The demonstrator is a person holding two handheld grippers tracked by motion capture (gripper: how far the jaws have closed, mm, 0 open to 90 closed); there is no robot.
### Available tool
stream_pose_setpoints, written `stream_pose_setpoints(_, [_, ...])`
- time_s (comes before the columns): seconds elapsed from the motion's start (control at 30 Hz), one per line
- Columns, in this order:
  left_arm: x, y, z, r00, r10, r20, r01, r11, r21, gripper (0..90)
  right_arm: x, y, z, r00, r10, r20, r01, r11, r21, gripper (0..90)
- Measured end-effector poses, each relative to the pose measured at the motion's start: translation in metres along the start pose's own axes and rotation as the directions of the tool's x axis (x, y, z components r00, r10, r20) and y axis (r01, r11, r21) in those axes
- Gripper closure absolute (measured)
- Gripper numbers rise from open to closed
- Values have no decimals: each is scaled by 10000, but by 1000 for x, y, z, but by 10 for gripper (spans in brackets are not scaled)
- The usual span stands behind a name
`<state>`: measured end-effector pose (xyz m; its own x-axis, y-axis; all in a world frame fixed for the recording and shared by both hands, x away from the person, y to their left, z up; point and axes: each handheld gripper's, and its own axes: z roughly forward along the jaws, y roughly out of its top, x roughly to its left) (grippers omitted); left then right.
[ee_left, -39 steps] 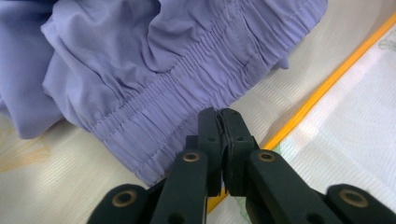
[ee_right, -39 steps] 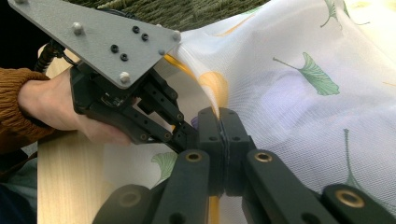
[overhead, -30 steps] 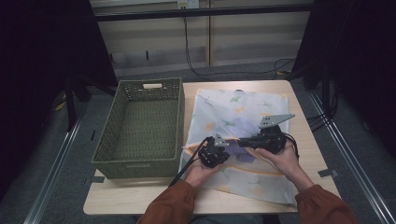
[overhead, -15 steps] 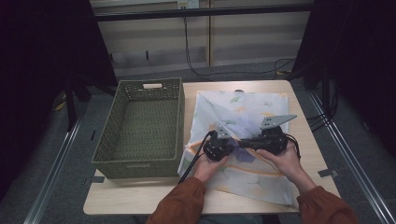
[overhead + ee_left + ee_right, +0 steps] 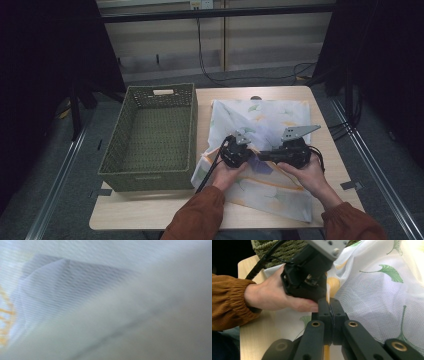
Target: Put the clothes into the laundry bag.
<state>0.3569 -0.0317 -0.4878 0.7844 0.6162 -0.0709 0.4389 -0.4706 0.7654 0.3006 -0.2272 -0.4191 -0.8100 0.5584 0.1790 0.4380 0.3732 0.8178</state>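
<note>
Lying on the table (image 5: pixel 150 220) beside the green basket (image 5: pixel 150 137), the leaf-printed cloth (image 5: pixel 270 117) is pinched at its middle by both tools: the right gripper (image 5: pixel 329 315) has its jaws closed on a fold, and the left gripper (image 5: pixel 235 152) is closed too, pressed into the fabric.

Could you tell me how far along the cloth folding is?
Early. Done: the cloth lies spread on the table, its left edge lifted. In hand: the left gripper and the right gripper meet mid-cloth, the right shut on fabric. Left: finishing the folds; the basket holds nothing.
</note>
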Motion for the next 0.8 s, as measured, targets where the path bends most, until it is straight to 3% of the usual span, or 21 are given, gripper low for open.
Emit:
stream_pose_setpoints(0.17, [0, 0, 2, 10000, -35, -92, 36, 10000, 93, 878, 1, -2, 1, 10000, -39, -12, 39, 9999, 102, 898])
stream_pose_setpoints(0.2, [0, 0, 4, 9998, -188, -17, 188, 9998, -55, 876, 1, -2, 1, 10000, -23, -3, 23, 9999, 103, 898])
stream_pose_setpoints(0.27, [1, -1, 5, 9999, -35, -117, 37, 9999, 164, 870, 1, -3, 2, 10000, -27, 6, 27, 9999, 142, 898])
stream_pose_setpoints(0.37, [0, -4, 9, 9997, -157, -212, 162, 9996, 241, 847, 2, -4, 4, 10000, -57, -31, 58, 9998, 200, 898])
stream_pose_setpoints(0.43, [-2, -6, 13, 9993, -353, -120, 356, 9991, 249, 812, 2, -5, 5, 9999, -94, -48, 95, 9997, 236, 898])
stream_pose_setpoints(0.47, [-2, -6, 13, 9998, -207, -13, 207, 9992, 343, 799, 2, -5, 5, 10000, -57, -53, 58, 9996, 275, 898])
stream_pose_setpoints(0.63, [-1, -7, 16, 9987, -462, 208, 456, 9986, 269, 784, 0, -9, 7, 10000, 4, -48, -2, 9993, 364, 898])
stream_pose_setpoints(0.67, [-1, -6, 18, 9972, -695, 290, 691, 9975, 151, 769, 0, -9, 7, 10000, -17, -75, 20, 9991, 422, 898])
stream_pose_setpoints(0.77, [-9, -4, 20, 9983, -475, 342, 466, 9985, 283, 662, 0, -13, 7, 10000, -31, 35, 29, 9988, 483, 898])
stream_pose_setpoints(0.8, [-12, -4, 20, 9993, -144, 348, 133, 9993, 337, 658, -1, -14, 6, 10000, -24, 59, 21, 9988, 489, 898])
